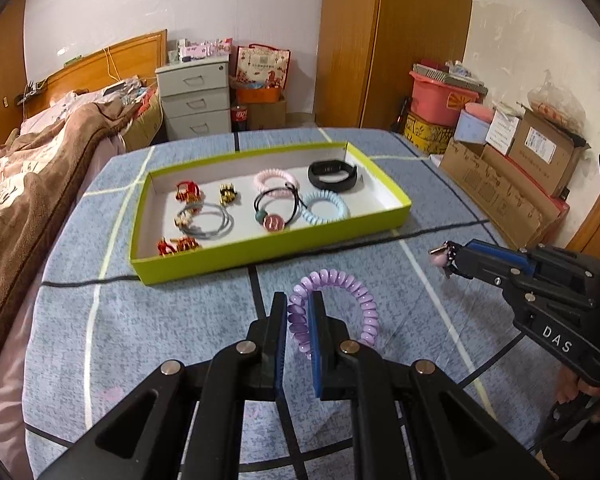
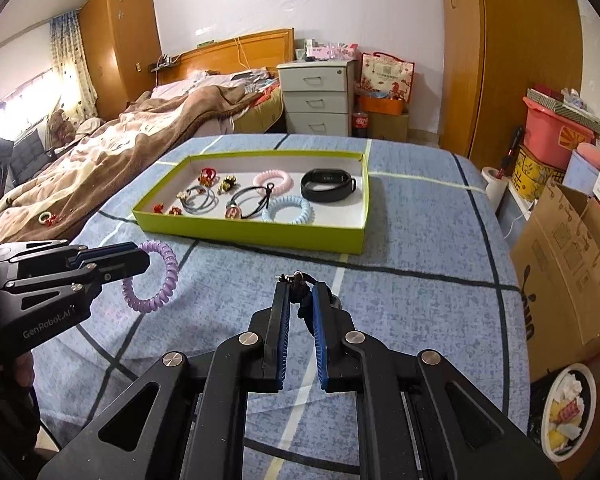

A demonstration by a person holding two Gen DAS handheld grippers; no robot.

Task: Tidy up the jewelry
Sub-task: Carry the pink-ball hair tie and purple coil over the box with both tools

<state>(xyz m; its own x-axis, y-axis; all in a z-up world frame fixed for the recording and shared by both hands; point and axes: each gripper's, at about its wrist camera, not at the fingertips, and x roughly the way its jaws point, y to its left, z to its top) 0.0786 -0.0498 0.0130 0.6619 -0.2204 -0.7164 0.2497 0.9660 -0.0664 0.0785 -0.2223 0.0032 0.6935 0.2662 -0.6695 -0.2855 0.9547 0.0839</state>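
The left gripper [image 1: 299, 304] is clamped narrow on a purple spiral hair tie [image 1: 340, 308], whose loop hangs to its right, clear of the blue checked cloth [image 1: 160, 320]. The right gripper [image 2: 300, 294] pinches a black cord with a pink charm [image 1: 440, 257]. Both tilt downward; the green tray [image 1: 260, 254] lies just ahead.

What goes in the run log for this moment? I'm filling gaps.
left gripper: shut on purple coil band | right gripper: shut on black hair tie | green tray: part filled
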